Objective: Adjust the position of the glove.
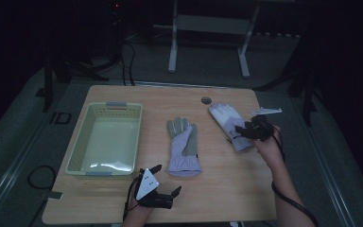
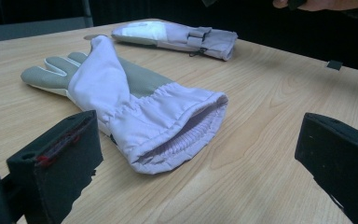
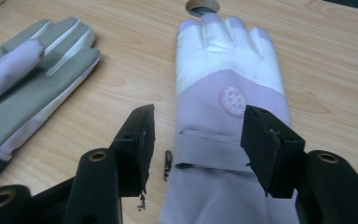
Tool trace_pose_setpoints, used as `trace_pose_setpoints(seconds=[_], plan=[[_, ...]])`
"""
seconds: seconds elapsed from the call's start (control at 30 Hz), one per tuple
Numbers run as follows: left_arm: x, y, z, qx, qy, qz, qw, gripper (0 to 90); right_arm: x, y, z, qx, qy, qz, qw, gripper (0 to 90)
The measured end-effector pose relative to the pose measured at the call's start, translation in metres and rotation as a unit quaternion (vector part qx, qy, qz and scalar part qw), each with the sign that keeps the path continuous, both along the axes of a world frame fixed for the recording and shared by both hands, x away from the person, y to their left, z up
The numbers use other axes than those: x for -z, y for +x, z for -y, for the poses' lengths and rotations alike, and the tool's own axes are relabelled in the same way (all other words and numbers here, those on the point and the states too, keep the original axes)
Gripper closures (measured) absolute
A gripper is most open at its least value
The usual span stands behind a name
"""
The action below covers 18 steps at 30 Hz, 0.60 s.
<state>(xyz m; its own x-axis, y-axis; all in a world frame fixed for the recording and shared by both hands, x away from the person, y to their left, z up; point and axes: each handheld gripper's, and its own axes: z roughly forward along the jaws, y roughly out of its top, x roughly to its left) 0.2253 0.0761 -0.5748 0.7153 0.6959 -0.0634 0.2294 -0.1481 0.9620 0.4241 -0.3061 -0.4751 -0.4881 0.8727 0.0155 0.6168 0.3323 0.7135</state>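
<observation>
Two lilac winter gloves lie on the wooden table. The middle glove lies grey palm up, one side folded over, its cuff opening toward my left gripper. My left gripper rests near the front edge, open, with nothing between its jaws. The right glove lies back up, white over the fingers with a round badge. My right gripper hovers over its wrist strap, open, a jaw on each side, the pads not pressing on it.
A pale green plastic basket with nothing in it stands at the table's left. A round cable hole sits near the far edge, just beyond the right glove's fingertips. Bare wood runs along the front right. A white desk frame stands on the floor behind.
</observation>
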Motion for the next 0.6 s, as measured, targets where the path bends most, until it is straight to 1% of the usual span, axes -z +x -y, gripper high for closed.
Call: trace_pose_setpoints(seconds=[0.03, 0.1, 0.13, 0.17, 0.23, 0.27, 0.33, 0.4, 0.43, 0.5, 0.57, 0.6], plan=[[0.0, 0.0, 0.0, 0.0, 0.0, 0.0, 1.0, 0.6, 0.0, 0.0, 0.0, 0.0, 0.0, 0.0, 1.0, 45.6], [0.0, 0.0, 0.0, 0.001, 0.0, 0.0, 1.0, 0.6, 0.004, 0.005, 0.004, 0.007, 0.011, 0.0, 0.9999, 45.0], [0.0, 0.0, 0.0, 0.001, 0.0, 0.0, 1.0, 0.6, 0.006, 0.007, 0.005, 0.007, 0.016, -0.004, 0.9998, 43.9], [0.0, 0.0, 0.0, 0.001, 0.0, 0.0, 1.0, 0.6, 0.007, 0.009, 0.006, 0.009, 0.016, -0.004, 0.9998, 43.5], [0.0, 0.0, 0.0, 0.001, 0.0, 0.0, 1.0, 0.6, 0.008, 0.011, 0.007, 0.014, 0.013, -0.002, 0.9998, 43.4], [0.0, 0.0, 0.0, 0.001, -0.001, 0.0, 1.0, 0.6, 0.011, 0.016, 0.007, 0.013, 0.013, -0.006, 0.9998, 42.5], [0.0, 0.0, 0.0, 0.001, -0.001, 0.0, 1.0, 0.6, 0.013, 0.022, 0.008, 0.022, 0.007, -0.008, 0.9997, 42.7], [0.0, 0.0, 0.0, 0.001, -0.001, -0.001, 1.0, 0.6, 0.014, 0.024, 0.008, 0.021, 0.008, -0.009, 0.9997, 42.4], [0.0, 0.0, 0.0, 0.0, -0.001, -0.001, 1.0, 0.6, 0.014, 0.027, 0.007, 0.028, 0.008, -0.011, 0.9995, 42.6], [0.0, 0.0, 0.0, 0.001, -0.002, 0.0, 1.0, 0.6, 0.014, 0.03, 0.005, 0.022, 0.004, -0.008, 0.9997, 42.2], [0.0, 0.0, 0.0, 0.001, -0.002, 0.0, 1.0, 0.6, 0.014, 0.033, 0.004, 0.025, -0.001, -0.01, 0.9996, 42.2], [0.0, 0.0, 0.0, 0.001, -0.001, 0.0, 1.0, 0.6, 0.015, 0.037, 0.003, 0.023, -0.004, -0.006, 0.9997, 42.9]])
